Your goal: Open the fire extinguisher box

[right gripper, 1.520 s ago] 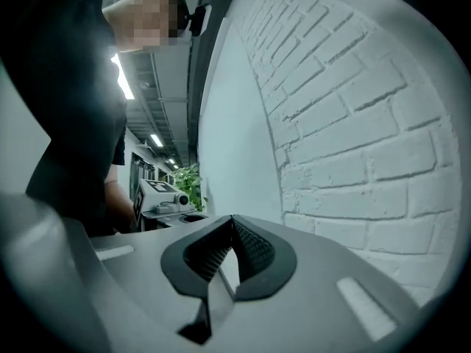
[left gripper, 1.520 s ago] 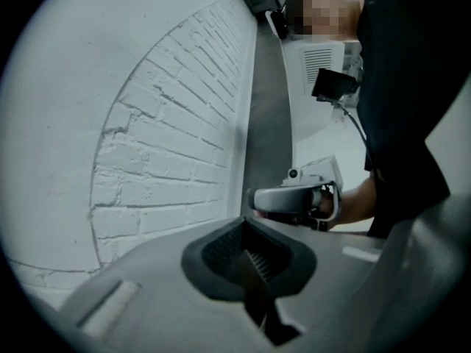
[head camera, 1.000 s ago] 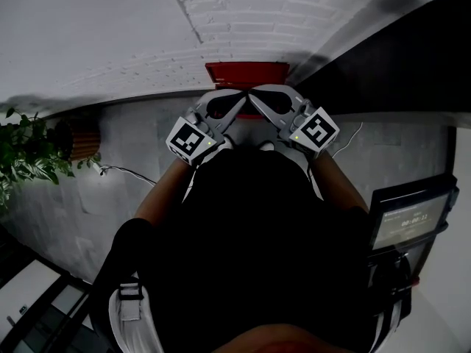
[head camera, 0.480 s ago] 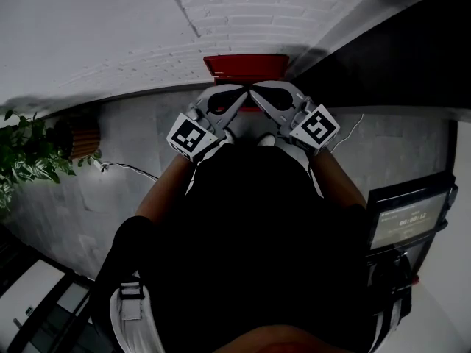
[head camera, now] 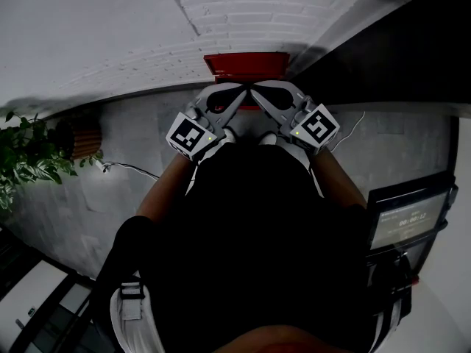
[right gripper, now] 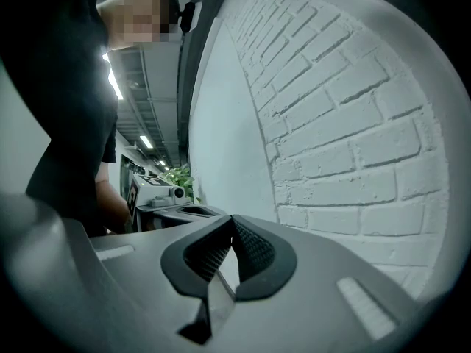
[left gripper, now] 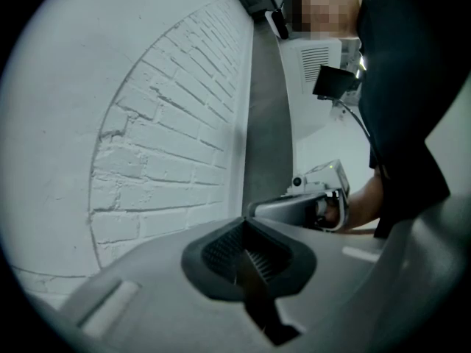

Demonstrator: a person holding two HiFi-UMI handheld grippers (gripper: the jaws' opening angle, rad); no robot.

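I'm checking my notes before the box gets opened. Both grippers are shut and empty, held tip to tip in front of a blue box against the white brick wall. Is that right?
Not quite. The box is red, not blue, as the head view shows. The rest holds: the left gripper and right gripper are shut and empty, tip to tip in front of it, against the white brick wall.

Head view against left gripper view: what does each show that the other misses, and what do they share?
Only the head view shows the red fire extinguisher box at the foot of the wall, a green leafy plant and a dark screen device. Only the left gripper view shows that the left gripper has its fingers closed together with nothing between them. Both show the white painted brick wall and the right gripper.
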